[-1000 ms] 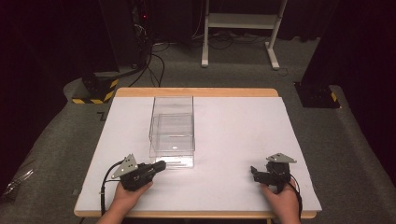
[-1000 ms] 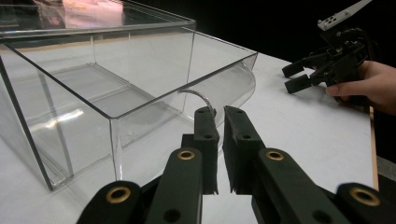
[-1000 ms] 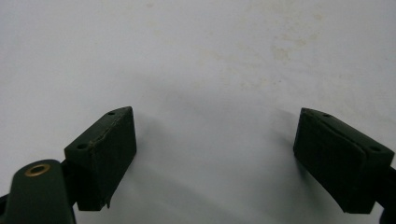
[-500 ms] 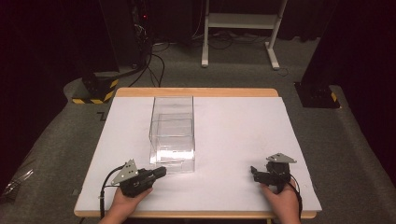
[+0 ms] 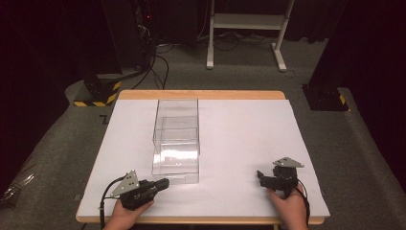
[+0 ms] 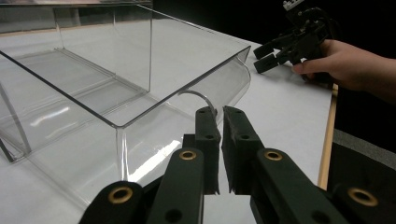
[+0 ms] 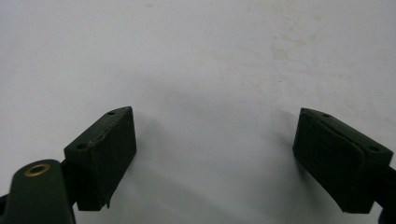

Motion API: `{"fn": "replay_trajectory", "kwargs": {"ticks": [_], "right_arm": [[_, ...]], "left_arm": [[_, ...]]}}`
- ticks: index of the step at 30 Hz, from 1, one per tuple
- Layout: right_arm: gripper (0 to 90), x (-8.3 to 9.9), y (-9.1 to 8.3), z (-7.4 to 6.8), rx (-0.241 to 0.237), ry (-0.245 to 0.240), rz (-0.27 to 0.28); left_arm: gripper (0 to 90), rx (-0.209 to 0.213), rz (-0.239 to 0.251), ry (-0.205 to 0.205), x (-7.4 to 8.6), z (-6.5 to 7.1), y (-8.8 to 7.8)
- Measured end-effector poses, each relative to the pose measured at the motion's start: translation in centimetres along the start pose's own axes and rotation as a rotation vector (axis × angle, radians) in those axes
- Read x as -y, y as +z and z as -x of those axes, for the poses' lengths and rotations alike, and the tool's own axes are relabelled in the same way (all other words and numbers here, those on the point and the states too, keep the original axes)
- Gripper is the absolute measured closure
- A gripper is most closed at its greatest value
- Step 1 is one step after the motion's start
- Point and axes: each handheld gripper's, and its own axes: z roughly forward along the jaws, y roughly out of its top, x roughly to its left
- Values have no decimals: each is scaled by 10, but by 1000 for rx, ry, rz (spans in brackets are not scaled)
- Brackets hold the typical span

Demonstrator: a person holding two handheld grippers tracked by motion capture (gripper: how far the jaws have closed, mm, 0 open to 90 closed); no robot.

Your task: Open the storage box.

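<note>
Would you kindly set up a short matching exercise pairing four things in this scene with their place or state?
Things:
1. left gripper
2. right gripper
3. clear plastic box
4. white table cover

Places or states:
A. jaws wide apart, pointing at bare white surface
B. spread flat over the wooden tabletop
C. jaws nearly together, just beside the box's near end
D. see-through, standing left of the table's middle

Pairs: 1-C, 2-A, 3-D, 4-B

White stand legs (image 5: 244, 33), perhaps cables (image 5: 155, 67)
</note>
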Motion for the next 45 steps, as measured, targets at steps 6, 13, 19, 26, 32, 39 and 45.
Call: {"fn": "replay_trajectory", "kwargs": {"ticks": [6, 13, 19, 26, 32, 39, 45], "right_arm": [[136, 0, 0, 0, 1, 1, 1], [136, 0, 0, 0, 2, 0, 0], [137, 0, 0, 0, 2, 1, 1], [137, 0, 0, 0, 1, 1, 0], [136, 0, 0, 0, 0, 0, 0], [136, 0, 0, 0, 0, 0, 0], [136, 0, 0, 0, 0, 1, 0]], "left_arm": [[849, 10, 2, -5, 2, 1, -3], [847, 18, 0, -9, 3, 3, -7], [749, 3, -4, -7, 0, 7, -12], [693, -12, 55, -7, -5, 7, -26], [678, -78, 147, -19, -13, -1, -45], [631, -224, 170, -38, -10, -19, -64], [574, -372, 123, -46, -3, -36, -72]]}}
